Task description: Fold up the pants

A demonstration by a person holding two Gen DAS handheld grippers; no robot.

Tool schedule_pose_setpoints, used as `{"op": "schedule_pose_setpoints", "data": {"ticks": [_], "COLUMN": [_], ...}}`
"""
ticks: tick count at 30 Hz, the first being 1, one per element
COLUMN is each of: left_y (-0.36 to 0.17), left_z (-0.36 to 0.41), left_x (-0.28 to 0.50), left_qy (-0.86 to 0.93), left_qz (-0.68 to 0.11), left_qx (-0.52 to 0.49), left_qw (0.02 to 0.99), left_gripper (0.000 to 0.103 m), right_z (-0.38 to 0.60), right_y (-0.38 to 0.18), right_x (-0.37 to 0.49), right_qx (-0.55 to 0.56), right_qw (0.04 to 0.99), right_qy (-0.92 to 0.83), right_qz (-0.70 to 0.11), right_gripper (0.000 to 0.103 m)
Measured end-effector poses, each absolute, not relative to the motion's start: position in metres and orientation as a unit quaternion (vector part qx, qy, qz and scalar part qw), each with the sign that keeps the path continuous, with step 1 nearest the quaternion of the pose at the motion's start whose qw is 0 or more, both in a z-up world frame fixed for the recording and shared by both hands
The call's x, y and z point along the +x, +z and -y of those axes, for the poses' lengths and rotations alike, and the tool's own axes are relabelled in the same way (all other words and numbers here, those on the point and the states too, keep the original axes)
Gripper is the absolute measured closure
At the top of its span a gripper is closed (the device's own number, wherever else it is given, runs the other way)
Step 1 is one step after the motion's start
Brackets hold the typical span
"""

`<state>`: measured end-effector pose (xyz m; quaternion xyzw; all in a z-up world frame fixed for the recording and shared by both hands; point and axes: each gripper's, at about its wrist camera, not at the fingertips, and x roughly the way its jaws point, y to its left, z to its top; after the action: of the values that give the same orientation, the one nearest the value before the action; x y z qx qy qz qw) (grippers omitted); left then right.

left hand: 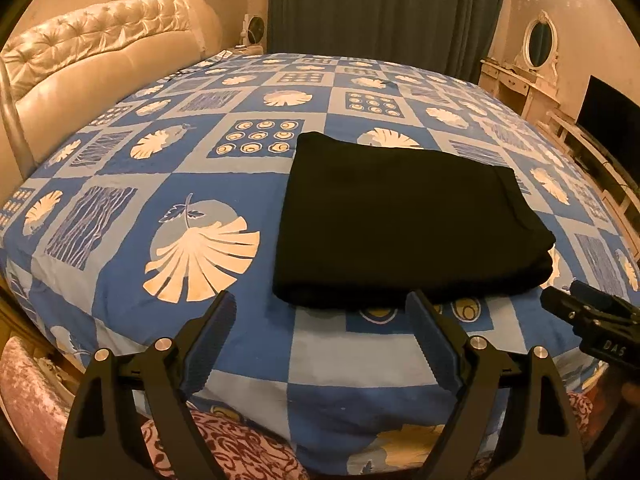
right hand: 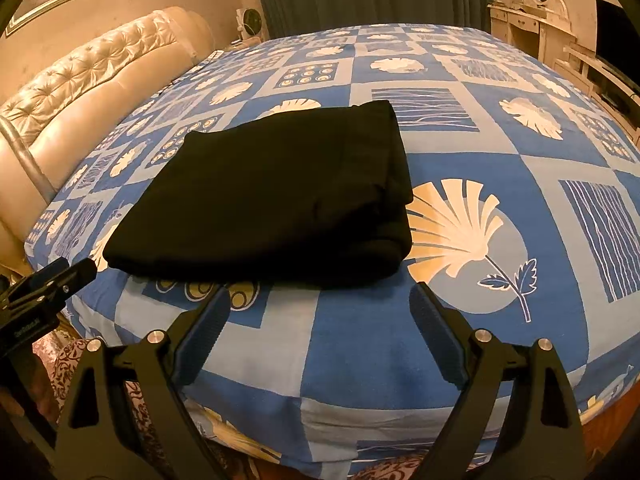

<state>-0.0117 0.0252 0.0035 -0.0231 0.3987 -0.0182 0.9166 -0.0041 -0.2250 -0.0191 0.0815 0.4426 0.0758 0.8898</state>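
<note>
Black pants (left hand: 404,220): folded into a compact stack on the bed (left hand: 192,184), just ahead of both sets of fingers.
Left gripper (left hand: 320,344): spread wide, empty.
Right gripper (right hand: 320,340): likewise released.
Advice: check edges align; smooth gently without dragging layers.

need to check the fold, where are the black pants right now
The black pants lie folded on the blue patterned bedspread near the bed's front edge, just beyond both open tools: right of centre in the left wrist view, left of centre in the right.
</note>
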Motion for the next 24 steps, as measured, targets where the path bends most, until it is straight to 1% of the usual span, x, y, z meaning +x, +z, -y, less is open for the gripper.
{"op": "schedule_pose_setpoints", "data": {"ticks": [6,24], "left_y": [0.0,0.002], "left_z": [-0.022,-0.013], "left_x": [-0.01,-0.015], "left_qy": [-0.016,-0.013], "left_qz": [-0.412,-0.395], "left_qx": [-0.019,0.009], "left_qw": [0.911,0.918], "left_gripper": [0.018,0.017], "right_z": [0.223,0.218], "right_y": [-0.022,-0.026], "right_x": [-0.005,-0.005], "right_qx": [0.079,0.077], "right_qw": [0.887,0.884], "right_qy": [0.081,0.086], "right_qz": [-0.447,-0.453], "right_gripper": [0.012,0.012]}}
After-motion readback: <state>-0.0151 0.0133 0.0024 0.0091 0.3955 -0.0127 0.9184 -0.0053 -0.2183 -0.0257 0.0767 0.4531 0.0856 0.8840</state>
